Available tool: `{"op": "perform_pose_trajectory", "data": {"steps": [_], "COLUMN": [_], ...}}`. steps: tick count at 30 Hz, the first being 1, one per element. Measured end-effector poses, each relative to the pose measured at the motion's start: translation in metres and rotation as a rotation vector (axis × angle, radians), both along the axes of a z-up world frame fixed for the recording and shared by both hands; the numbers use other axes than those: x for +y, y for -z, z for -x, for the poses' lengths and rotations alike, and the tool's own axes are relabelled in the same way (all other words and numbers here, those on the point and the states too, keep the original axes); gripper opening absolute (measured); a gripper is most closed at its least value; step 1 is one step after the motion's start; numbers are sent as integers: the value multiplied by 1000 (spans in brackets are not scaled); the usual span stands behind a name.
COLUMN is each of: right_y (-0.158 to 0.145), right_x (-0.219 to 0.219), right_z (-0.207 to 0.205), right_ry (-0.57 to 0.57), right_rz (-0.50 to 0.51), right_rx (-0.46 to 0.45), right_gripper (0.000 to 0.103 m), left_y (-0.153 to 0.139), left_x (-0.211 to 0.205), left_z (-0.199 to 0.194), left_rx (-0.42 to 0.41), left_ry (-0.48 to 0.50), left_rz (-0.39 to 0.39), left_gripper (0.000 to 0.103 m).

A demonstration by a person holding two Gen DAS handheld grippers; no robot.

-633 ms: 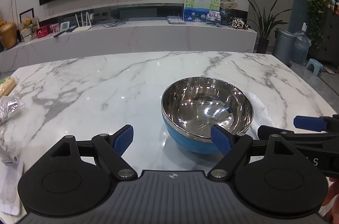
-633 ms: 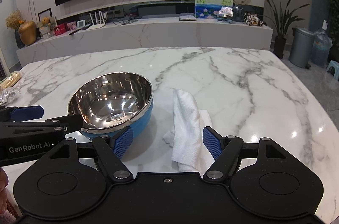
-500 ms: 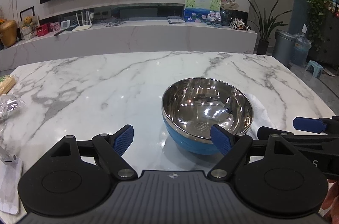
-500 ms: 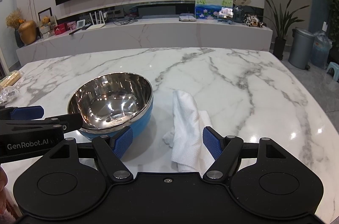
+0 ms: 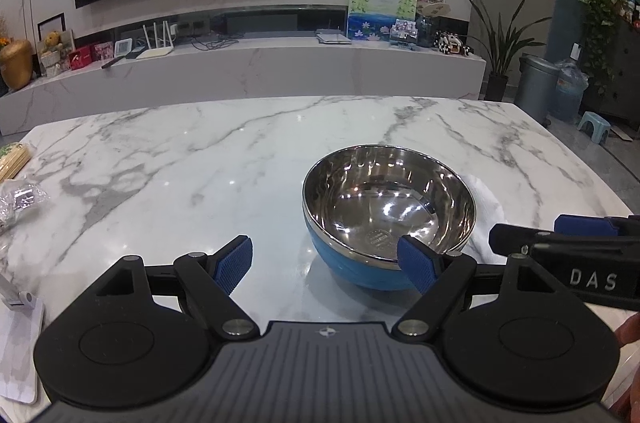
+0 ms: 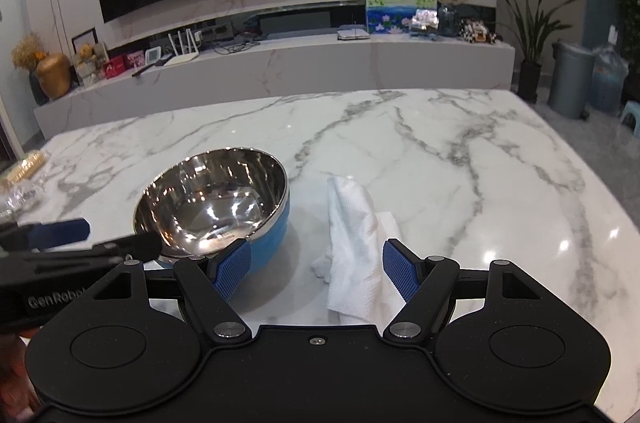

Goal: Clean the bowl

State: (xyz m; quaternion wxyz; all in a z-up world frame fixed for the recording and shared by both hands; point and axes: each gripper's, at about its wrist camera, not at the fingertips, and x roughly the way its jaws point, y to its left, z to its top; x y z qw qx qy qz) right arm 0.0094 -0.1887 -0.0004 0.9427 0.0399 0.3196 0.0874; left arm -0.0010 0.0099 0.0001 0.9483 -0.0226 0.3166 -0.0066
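The bowl [image 5: 390, 219] — steel inside, blue outside — sits upright on the marble table [image 5: 180, 159], a white cloth [image 6: 354, 235] just beside it. The left gripper [image 5: 326, 265] and the right gripper [image 6: 316, 269] both gape wide — neither grasps anything.

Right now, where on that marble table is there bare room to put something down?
The far half of the table, beyond the bowl and cloth, is bare, and so is the stretch right of the cloth. Left of the bowl it is bare up to the packets at the left edge. The near edge is crowded: bowl, cloth, both grippers.
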Motion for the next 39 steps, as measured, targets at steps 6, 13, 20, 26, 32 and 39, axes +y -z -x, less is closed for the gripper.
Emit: {"op": "perform_pose_trajectory", "data": {"steps": [6, 13, 20, 26, 32, 39], "right_y": [0, 0, 0, 2, 3, 3], "right_x": [-1, -3, -2, -4, -3, -2], "right_z": [0, 3, 5, 3, 4, 4], "right_ry": [14, 34, 44, 38, 33, 23], "right_rz": [1, -1, 42, 17, 15, 10], "right_rx": [-2, -14, -41, -27, -28, -18], "right_gripper": [71, 71, 71, 71, 71, 71], "left_y": [-2, -1, 0, -1, 0, 0], "left_x": [-3, -2, -11, -14, -13, -8], "left_z": [1, 2, 0, -1, -2, -2], "left_rx": [-9, -11, 9, 8, 6, 5], "left_ry": [-14, -18, -13, -26, -26, -27], "left_rz": [-12, -5, -19, -21, -22, -16], "left_gripper": [79, 79, 79, 79, 79, 79]}}
